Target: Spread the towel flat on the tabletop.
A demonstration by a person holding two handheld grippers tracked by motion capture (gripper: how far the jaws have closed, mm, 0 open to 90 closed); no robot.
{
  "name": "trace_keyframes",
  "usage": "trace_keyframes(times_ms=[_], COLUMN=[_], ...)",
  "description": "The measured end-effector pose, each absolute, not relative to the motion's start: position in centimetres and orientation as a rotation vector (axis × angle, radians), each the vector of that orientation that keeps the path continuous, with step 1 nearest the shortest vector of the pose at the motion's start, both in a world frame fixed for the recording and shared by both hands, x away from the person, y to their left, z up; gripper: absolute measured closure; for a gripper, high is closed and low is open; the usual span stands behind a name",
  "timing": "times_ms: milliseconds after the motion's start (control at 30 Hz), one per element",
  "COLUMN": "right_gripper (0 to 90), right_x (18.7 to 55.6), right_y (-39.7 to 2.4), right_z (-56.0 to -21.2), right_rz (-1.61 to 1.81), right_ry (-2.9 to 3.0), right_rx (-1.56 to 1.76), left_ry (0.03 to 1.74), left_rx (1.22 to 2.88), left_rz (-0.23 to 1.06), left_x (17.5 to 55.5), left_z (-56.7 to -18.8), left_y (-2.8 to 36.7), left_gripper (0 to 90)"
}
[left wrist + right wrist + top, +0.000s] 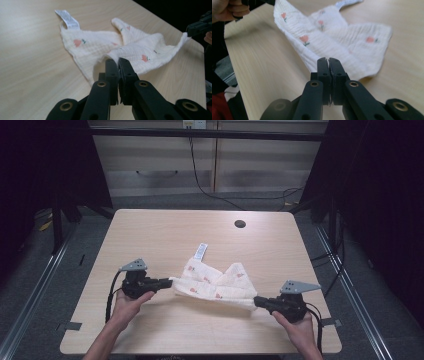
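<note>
A cream muslin cloth (215, 282) printed with small red flowers lies crumpled across the middle of the wooden table (165, 227), a white label (200, 251) at its far edge. My left gripper (170, 281) is shut on the cloth's left corner (113, 56). At the other end my right gripper (256, 301) is shut on the right corner (322, 58). The near edge of the cloth stretches between them, lifted slightly off the table. In the left gripper view the other gripper (198, 25) shows at the far right, pinching that corner.
A dark cable hole (240, 224) sits near the table's far right. Beyond the table stand pale cabinets (200, 165) with a hanging black cable (197, 175). Dark curtains flank both sides, and metal rails run along the floor.
</note>
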State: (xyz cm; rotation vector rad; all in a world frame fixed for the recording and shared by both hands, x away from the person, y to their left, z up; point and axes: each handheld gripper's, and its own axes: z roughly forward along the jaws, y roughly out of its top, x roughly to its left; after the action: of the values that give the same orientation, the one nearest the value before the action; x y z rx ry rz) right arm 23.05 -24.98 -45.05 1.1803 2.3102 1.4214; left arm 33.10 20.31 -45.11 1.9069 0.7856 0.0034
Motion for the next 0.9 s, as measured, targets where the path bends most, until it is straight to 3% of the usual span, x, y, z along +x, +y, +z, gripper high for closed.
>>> trace_keyframes(times_ms=[533,900], right_gripper=[88.8,88.8], right_x=[29.7,32.9], right_y=[-25.2,-25.5], right_z=[-33.4,-31.2], right_rz=[1.488,1.504], right_ry=[2.15,2.106], right_rx=[1.026,1.06], left_ry=[0.762,0.805], left_rx=[1.843,1.814], left_rz=[0.148,0.154], left_x=[36.1,38.8], left_z=[-35.2,-32.8], left_y=[21.0,20.6], left_gripper=[87.1,87.0])
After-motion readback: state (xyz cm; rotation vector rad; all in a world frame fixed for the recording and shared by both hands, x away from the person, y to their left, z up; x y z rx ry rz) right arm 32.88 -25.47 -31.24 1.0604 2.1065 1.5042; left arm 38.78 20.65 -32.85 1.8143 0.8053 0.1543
